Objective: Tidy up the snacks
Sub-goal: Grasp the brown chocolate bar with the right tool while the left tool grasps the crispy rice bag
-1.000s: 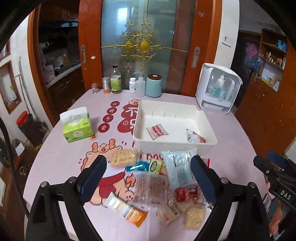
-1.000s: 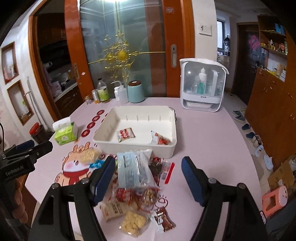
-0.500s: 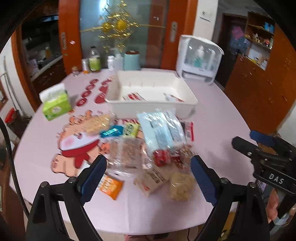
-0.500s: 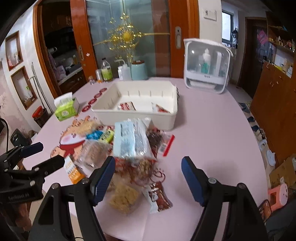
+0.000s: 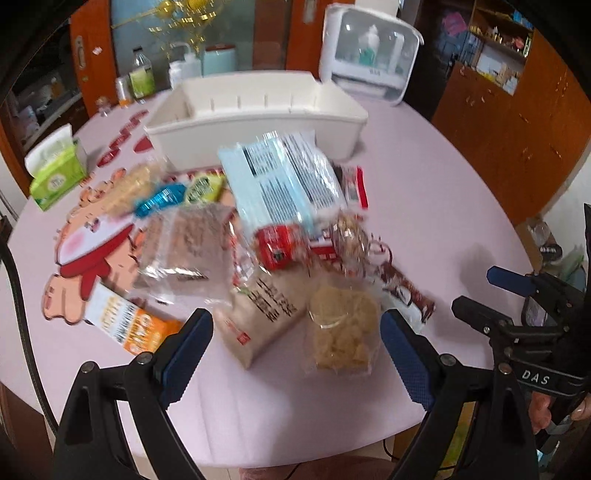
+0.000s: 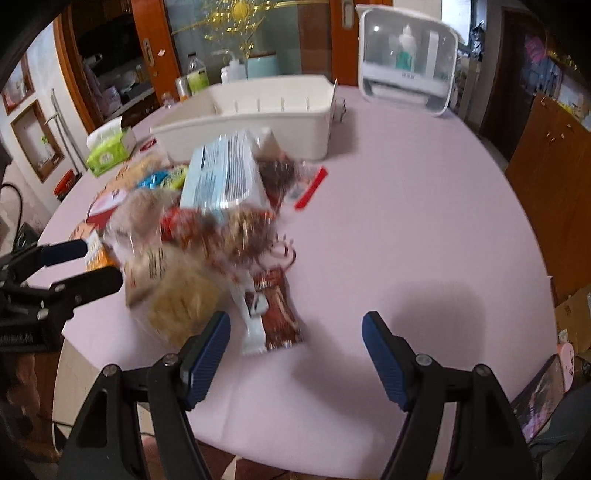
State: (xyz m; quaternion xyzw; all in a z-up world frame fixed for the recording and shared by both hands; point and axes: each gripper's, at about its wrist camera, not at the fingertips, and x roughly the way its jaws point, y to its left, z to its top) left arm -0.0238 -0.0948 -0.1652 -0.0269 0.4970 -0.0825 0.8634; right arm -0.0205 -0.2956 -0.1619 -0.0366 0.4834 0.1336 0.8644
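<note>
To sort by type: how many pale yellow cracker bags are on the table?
2 bags: one near the left tongs, one far left beside the blue wrapper. Others may lie hidden.

We see a big round pink table with a cartoon picture on it. Far ahead stands an orange wooden door with frosted glass and a gold shape. Brown cupboards stand on our right.

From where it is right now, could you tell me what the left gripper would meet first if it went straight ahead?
Probably the beige snack packet, lying just ahead of the open left gripper; the clear bag of yellow crackers sits beside it.
</note>
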